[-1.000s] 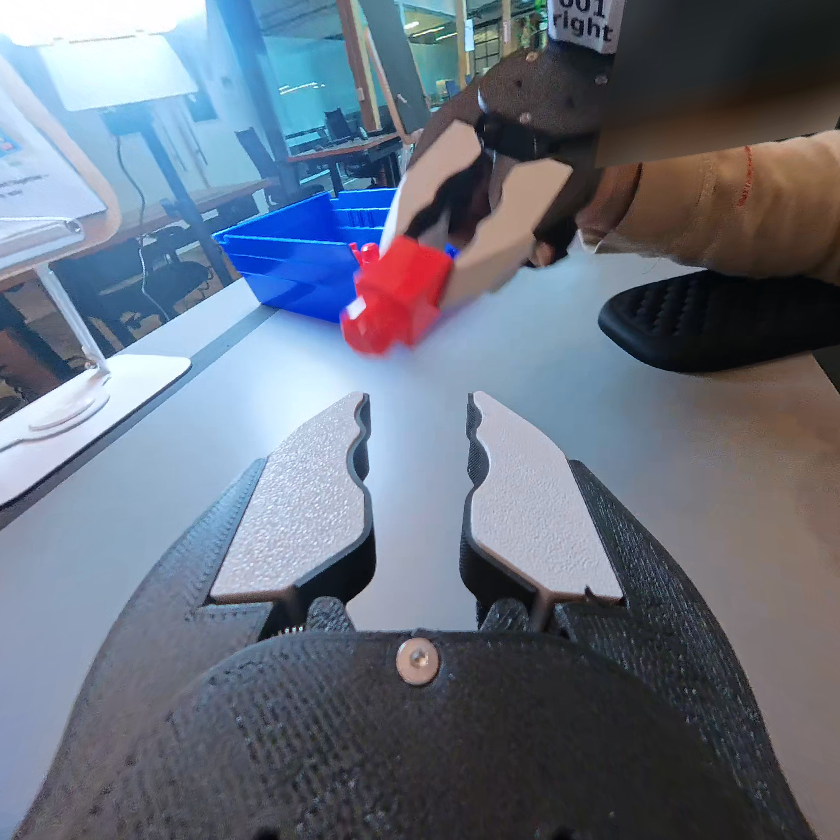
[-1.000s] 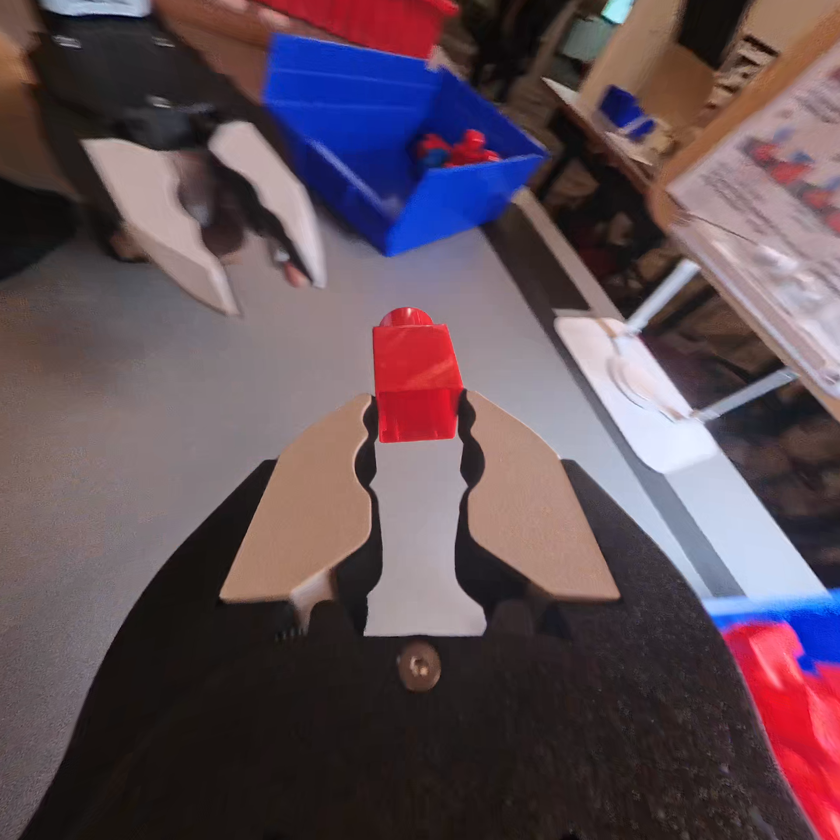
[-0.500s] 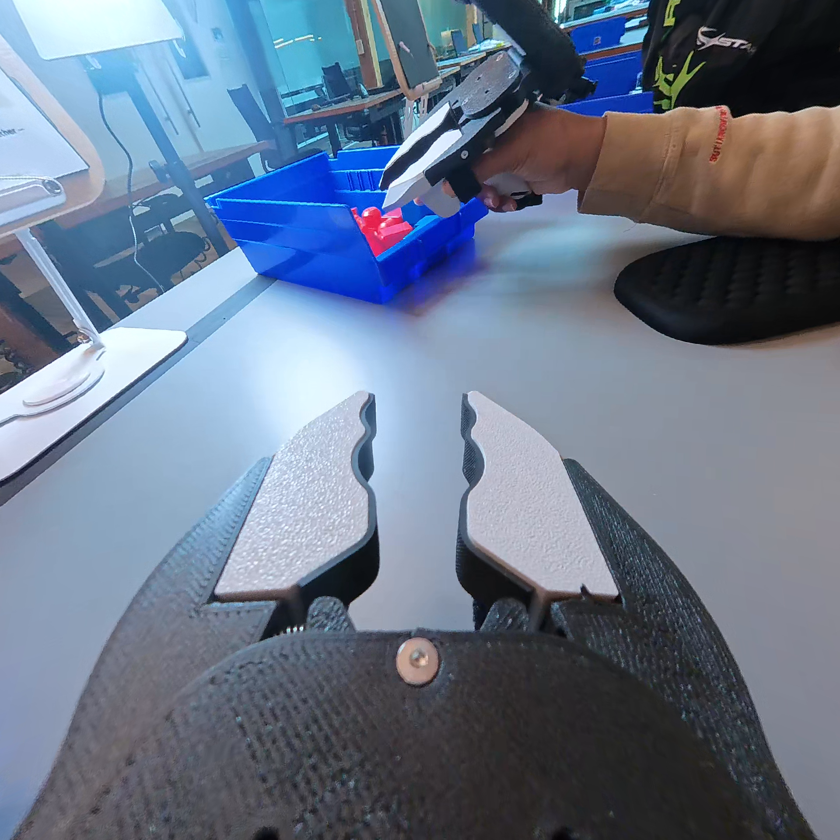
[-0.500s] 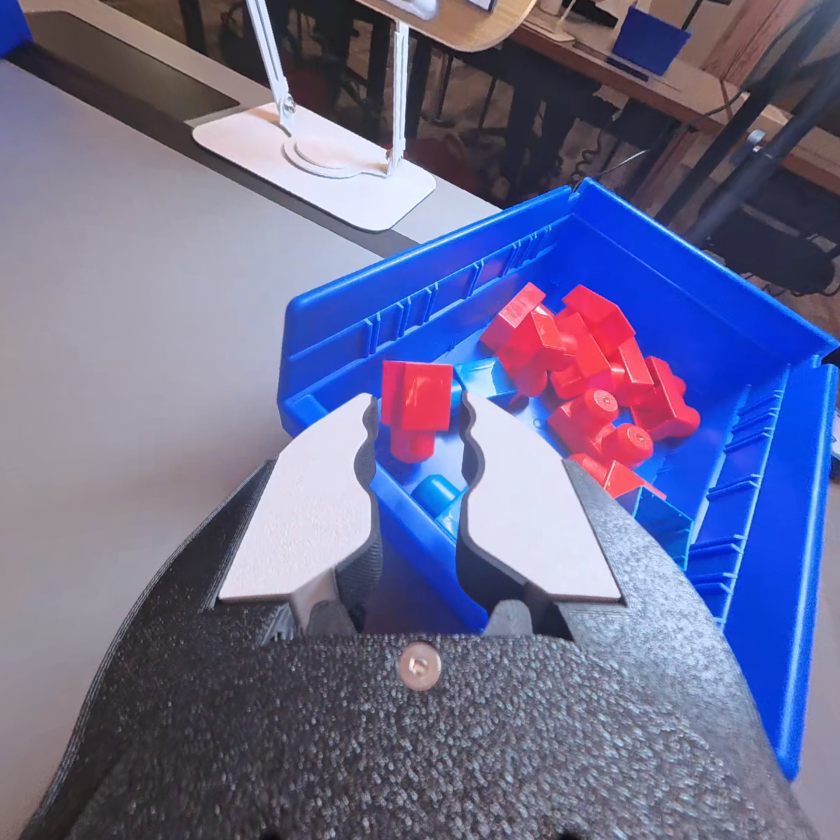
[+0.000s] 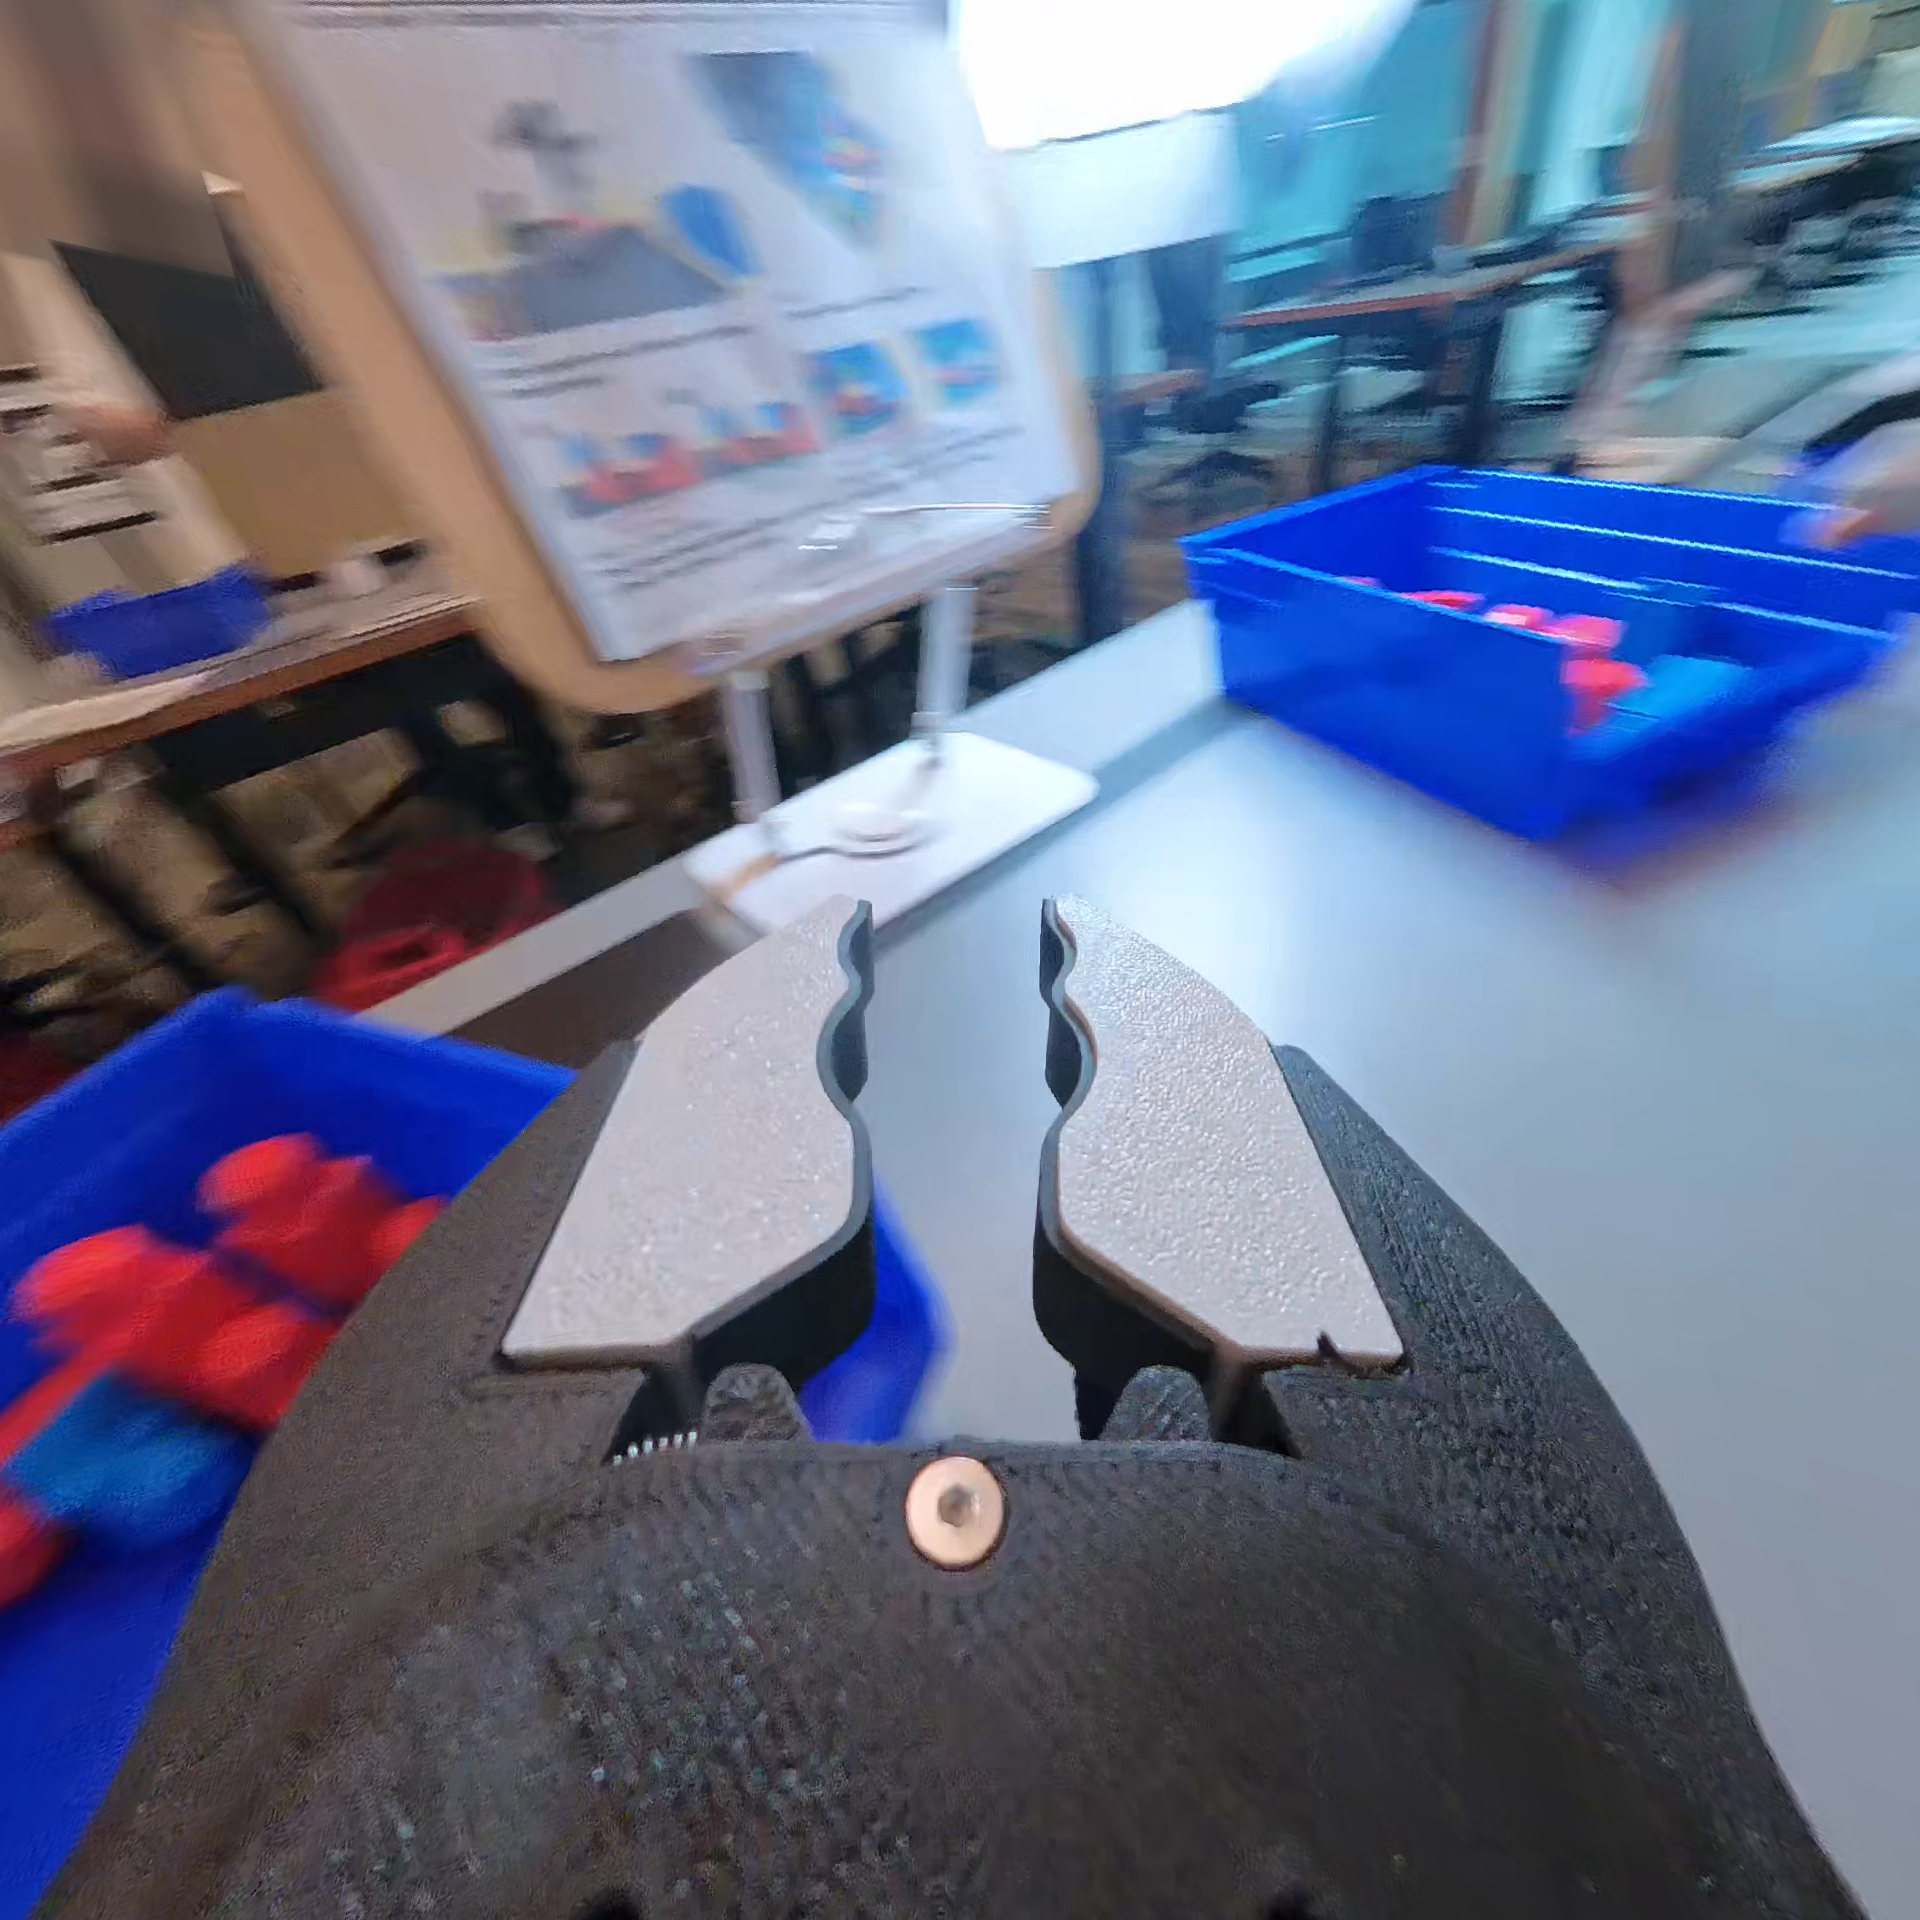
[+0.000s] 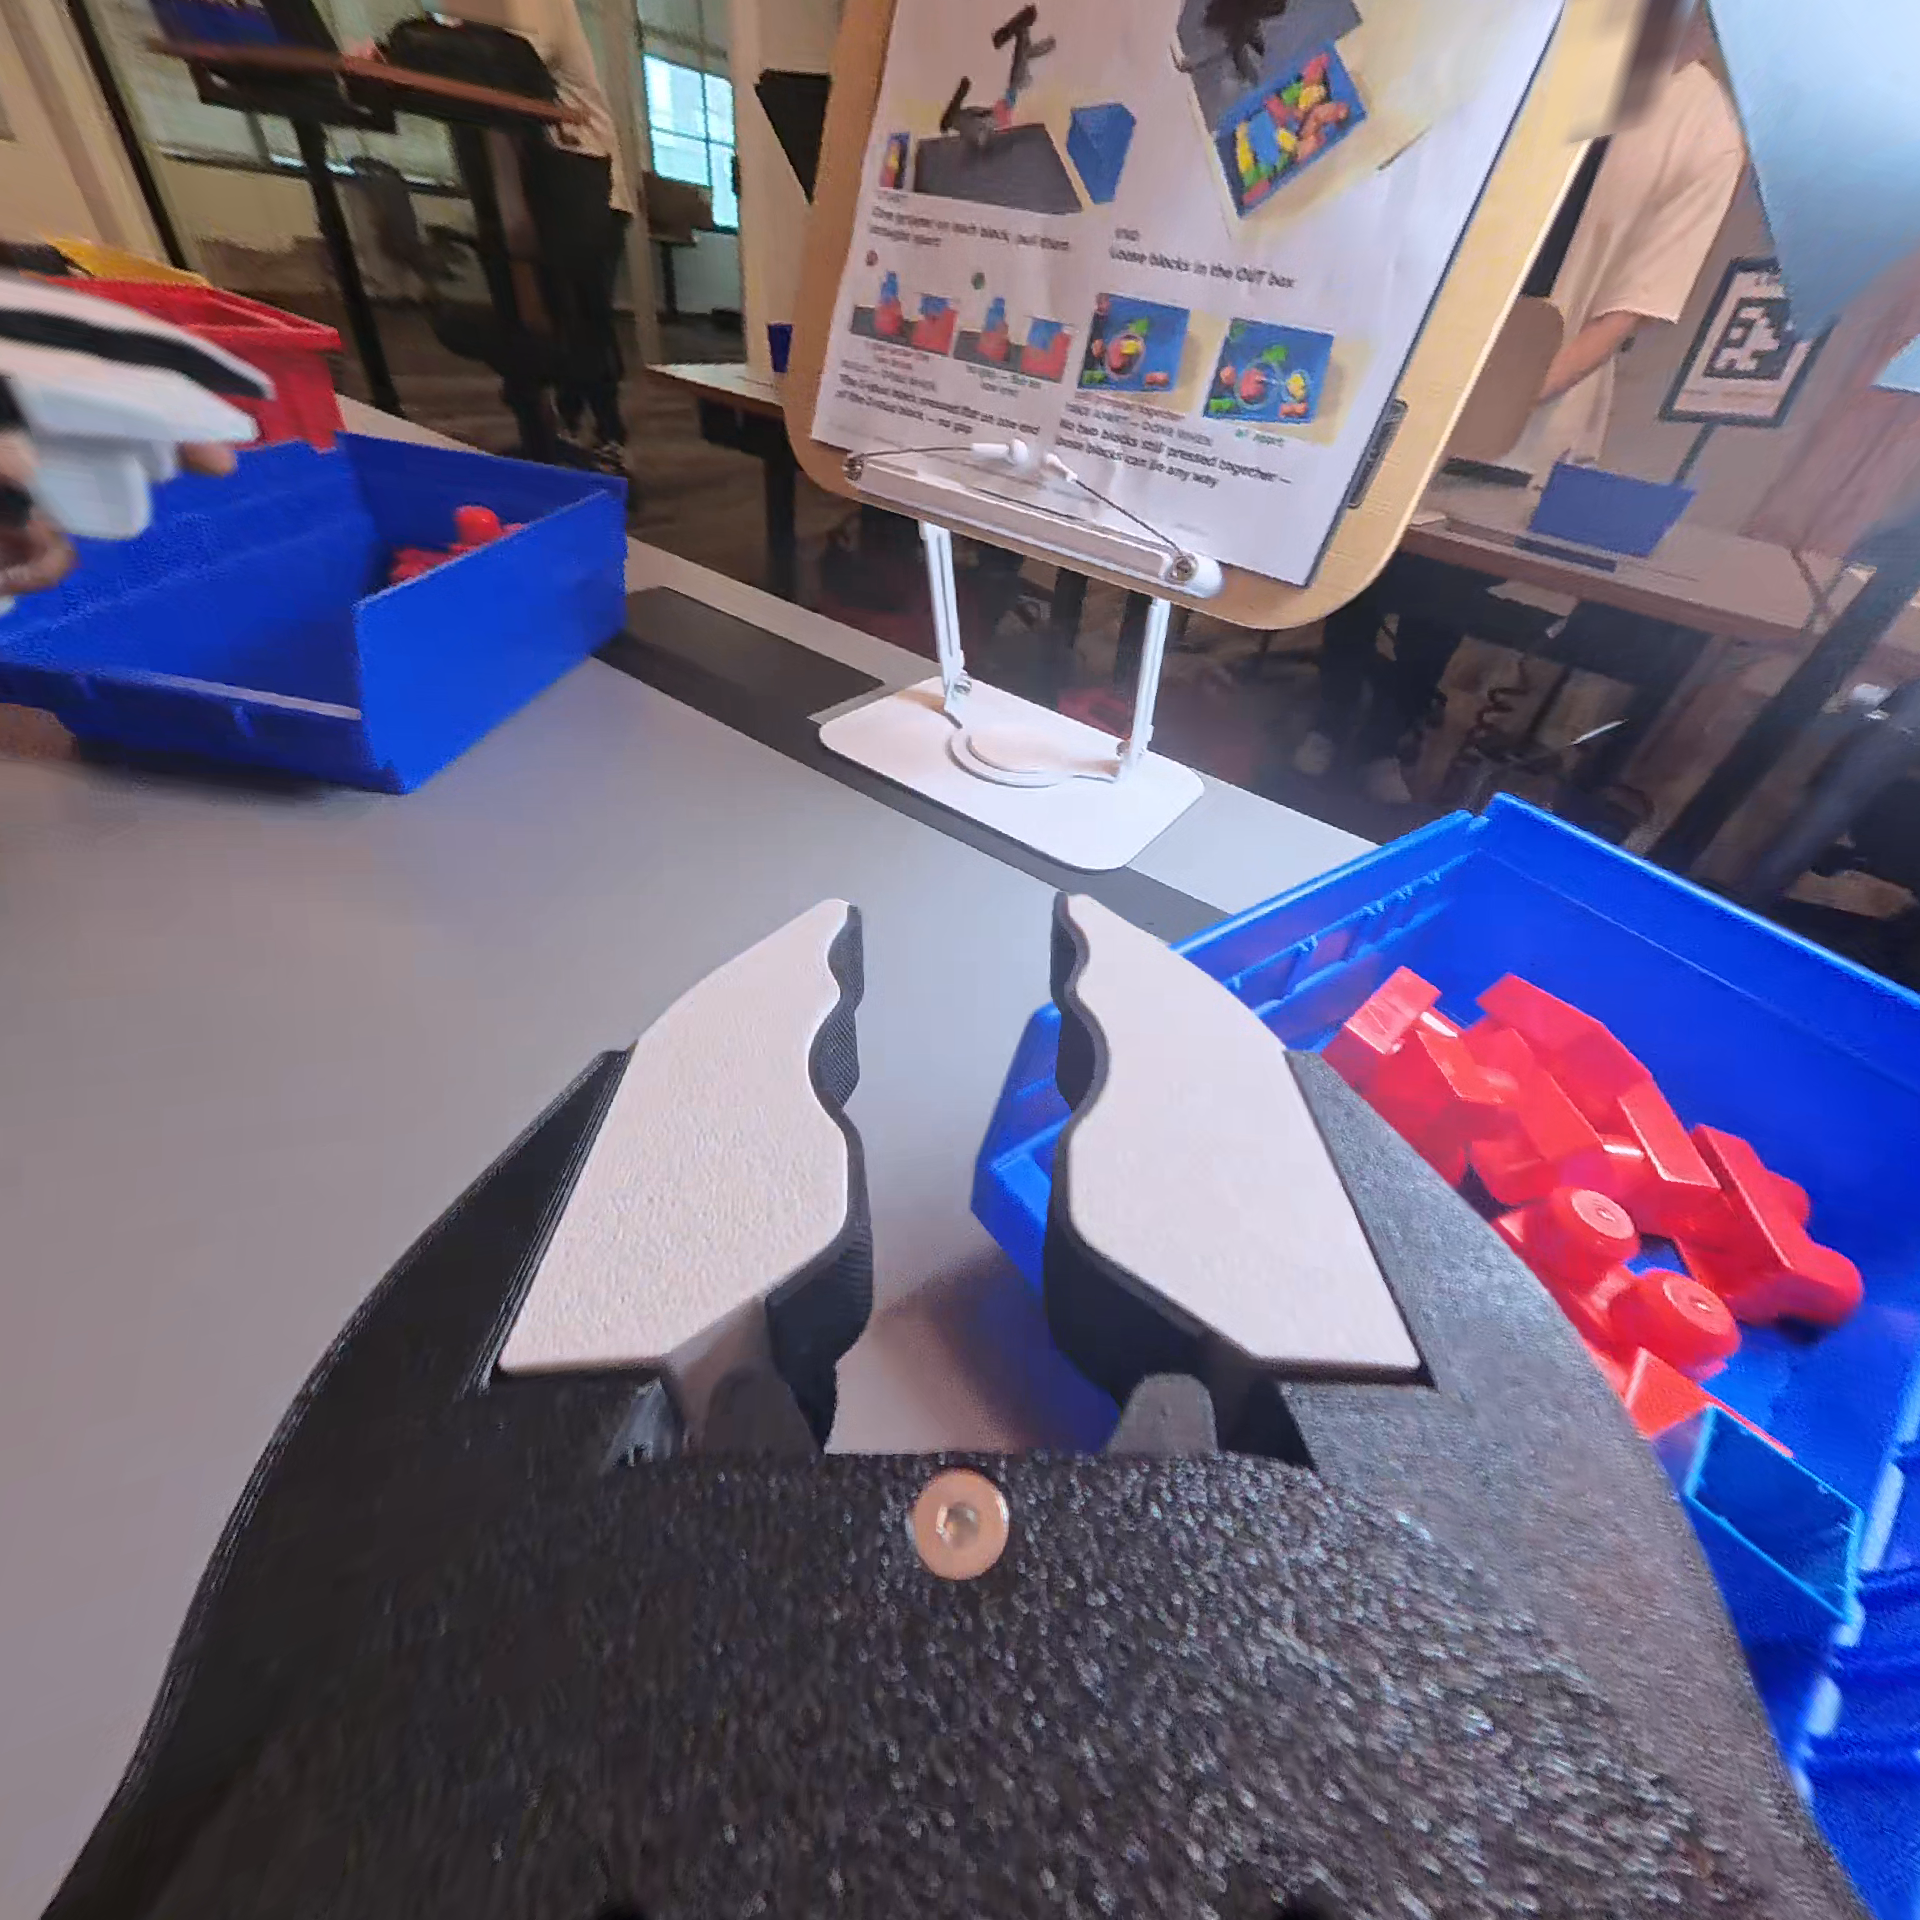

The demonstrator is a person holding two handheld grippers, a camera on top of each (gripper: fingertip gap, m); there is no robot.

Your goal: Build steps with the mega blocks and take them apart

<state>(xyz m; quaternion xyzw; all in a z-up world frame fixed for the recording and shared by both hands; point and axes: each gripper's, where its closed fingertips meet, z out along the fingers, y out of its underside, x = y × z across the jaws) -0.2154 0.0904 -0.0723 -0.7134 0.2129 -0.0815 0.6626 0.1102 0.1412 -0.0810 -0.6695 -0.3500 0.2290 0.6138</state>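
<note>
left gripper [image 5: 956, 925] fingers spread, empty | right gripper [image 6: 954, 920] fingers spread, empty | red blocks [image 6: 1590, 1153] lie loose in the blue bin [image 6: 1704, 935] beside the right gripper | probably light, stiff, smooth: take the flat sides, not the stud

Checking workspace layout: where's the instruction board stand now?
In the right wrist view the white stand sits at the table's far edge, between the two blue bins.
</note>
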